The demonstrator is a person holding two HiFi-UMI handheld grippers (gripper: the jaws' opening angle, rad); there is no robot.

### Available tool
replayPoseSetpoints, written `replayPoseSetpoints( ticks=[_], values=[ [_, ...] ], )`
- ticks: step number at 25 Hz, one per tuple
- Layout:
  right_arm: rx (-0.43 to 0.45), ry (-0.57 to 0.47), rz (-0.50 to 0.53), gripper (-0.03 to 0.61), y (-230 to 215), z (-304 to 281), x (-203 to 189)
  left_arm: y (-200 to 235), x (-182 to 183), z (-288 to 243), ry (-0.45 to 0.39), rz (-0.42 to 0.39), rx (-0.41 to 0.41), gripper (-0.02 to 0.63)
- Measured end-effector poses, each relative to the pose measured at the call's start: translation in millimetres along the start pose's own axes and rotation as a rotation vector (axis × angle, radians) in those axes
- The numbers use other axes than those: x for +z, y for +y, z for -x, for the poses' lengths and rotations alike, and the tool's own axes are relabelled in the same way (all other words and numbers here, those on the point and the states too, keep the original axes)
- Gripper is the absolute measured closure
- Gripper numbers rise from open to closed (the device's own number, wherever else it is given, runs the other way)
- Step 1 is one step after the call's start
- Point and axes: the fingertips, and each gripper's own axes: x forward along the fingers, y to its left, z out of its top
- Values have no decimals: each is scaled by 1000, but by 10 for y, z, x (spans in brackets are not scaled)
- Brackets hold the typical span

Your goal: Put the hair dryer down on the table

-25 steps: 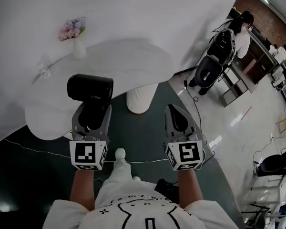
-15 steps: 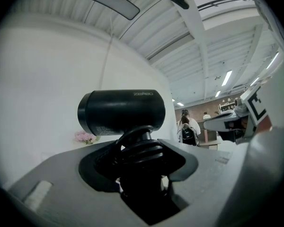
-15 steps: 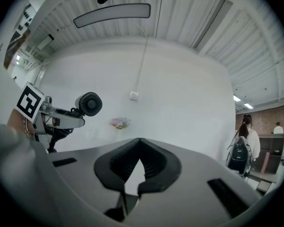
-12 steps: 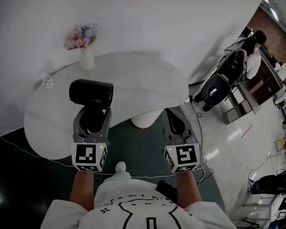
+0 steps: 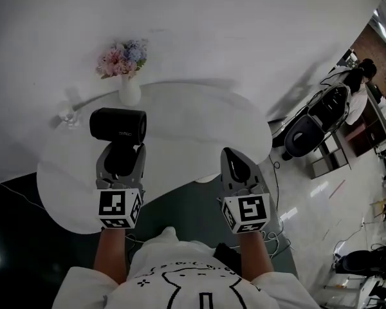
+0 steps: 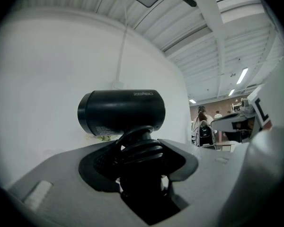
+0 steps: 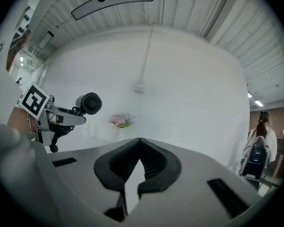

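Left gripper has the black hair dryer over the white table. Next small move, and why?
Probably lower the left gripper toward the round white table: its jaws clamp the handle of the black hair dryer, which seems held above the tabletop, not yet resting.

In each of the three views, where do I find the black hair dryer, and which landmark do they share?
Head view: hair dryer left of centre, above the left gripper, over the table.
Left gripper view: centre, handle between the jaws.
Right gripper view: small, at far left.
Shared landmark: the flowers near the hair dryer.
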Motion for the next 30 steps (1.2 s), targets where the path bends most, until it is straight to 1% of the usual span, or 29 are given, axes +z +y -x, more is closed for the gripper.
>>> replayPoseSetpoints(
  ticks=[6, 14, 20, 26, 30],
  values=[
    [72, 36, -6, 581, 224, -350, -90, 409, -248, 6, 59, 36, 80, 374],
    [185, 49, 4, 581, 505, -686, -128, 700, -534, 96, 133, 51, 171, 373],
    [237, 58, -6, 581, 542, -924, -233, 828, -783, 46, 194, 67, 225, 373],
    [283, 75, -19, 581, 545, -1189, -334, 913, -1020, -98, 271, 67, 265, 373],
    [306, 87, -33, 581, 502, -1410, -367, 989, -1227, -234, 328, 93, 289, 373]
  ],
)
